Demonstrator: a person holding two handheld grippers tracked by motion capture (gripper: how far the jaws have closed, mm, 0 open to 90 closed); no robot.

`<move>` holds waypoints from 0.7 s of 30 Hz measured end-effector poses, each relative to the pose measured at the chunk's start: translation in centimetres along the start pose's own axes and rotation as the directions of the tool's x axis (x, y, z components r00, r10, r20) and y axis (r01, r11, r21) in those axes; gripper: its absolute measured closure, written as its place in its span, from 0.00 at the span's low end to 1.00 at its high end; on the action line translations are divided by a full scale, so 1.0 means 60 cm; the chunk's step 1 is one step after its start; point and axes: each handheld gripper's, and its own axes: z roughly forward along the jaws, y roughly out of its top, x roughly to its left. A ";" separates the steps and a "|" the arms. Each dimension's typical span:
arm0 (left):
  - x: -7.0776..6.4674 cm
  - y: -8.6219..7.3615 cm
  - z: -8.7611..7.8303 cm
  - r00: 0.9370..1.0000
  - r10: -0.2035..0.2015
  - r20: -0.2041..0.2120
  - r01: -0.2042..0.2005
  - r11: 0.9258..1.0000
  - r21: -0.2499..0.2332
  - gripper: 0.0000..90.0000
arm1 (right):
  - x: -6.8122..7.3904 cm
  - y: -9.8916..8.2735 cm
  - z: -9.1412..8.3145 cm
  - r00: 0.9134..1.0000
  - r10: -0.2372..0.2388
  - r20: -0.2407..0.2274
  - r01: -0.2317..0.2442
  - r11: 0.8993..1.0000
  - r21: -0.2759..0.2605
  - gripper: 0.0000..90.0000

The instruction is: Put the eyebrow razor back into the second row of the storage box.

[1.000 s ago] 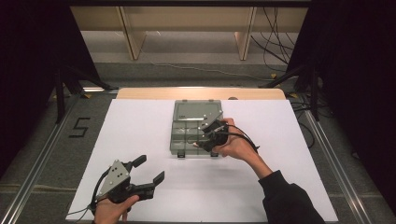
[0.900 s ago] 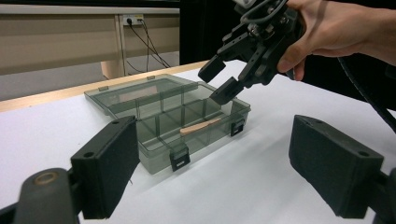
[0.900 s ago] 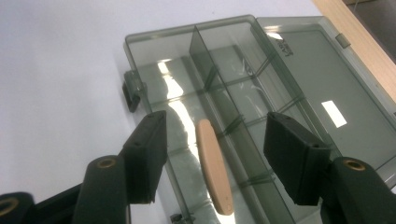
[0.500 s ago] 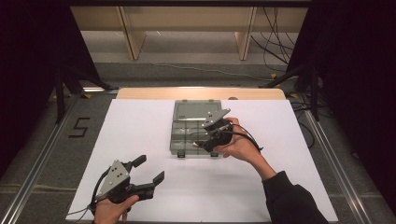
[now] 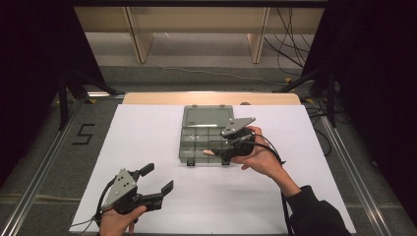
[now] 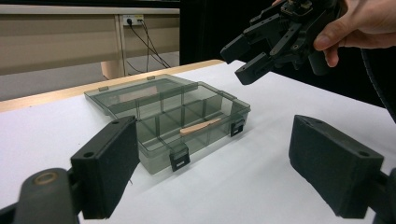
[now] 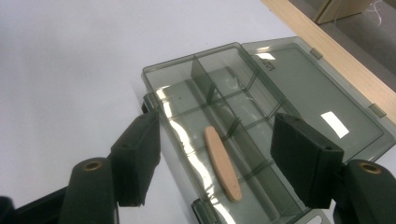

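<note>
Smoke-grey translucent plastic organiser box sits on the white bench a little beyond centre, lid swung fully back and lying flat toward 12 o'clock in the high view, the compartmented tray toward 6 o'clock with two dark latches on its near wall. One pale wooden stick, flat and round-ended, lies loose in a long compartment along the latch side of the tray; in the left gripper view the same stick rests slanted against a divider just behind the front wall. Right gripper hangs over the tray's corner at about 4 o'clock from the box centre, held in the person's right hand, dark sleeve coming in from 5 o'clock. Its jaws have just been opening; they stand released and well apart, nothing pinched, the stick lying below and between them, clear of both pads. From the left gripper view the right gripper is seen raised above the box, tips angled down toward it. Left gripper is near the bench edge at about 7 o'clock from the box, well apart from it, held in the left hand; jaws released and wide, empty, pointing toward the box at roughly 2 o'clock.
</note>
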 end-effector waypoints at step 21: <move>-0.002 0.000 -0.002 1.000 -0.007 -0.014 0.007 1.000 0.018 0.17 | 0.019 -0.017 -0.028 0.999 0.044 0.001 -0.043 0.996 -0.074 0.34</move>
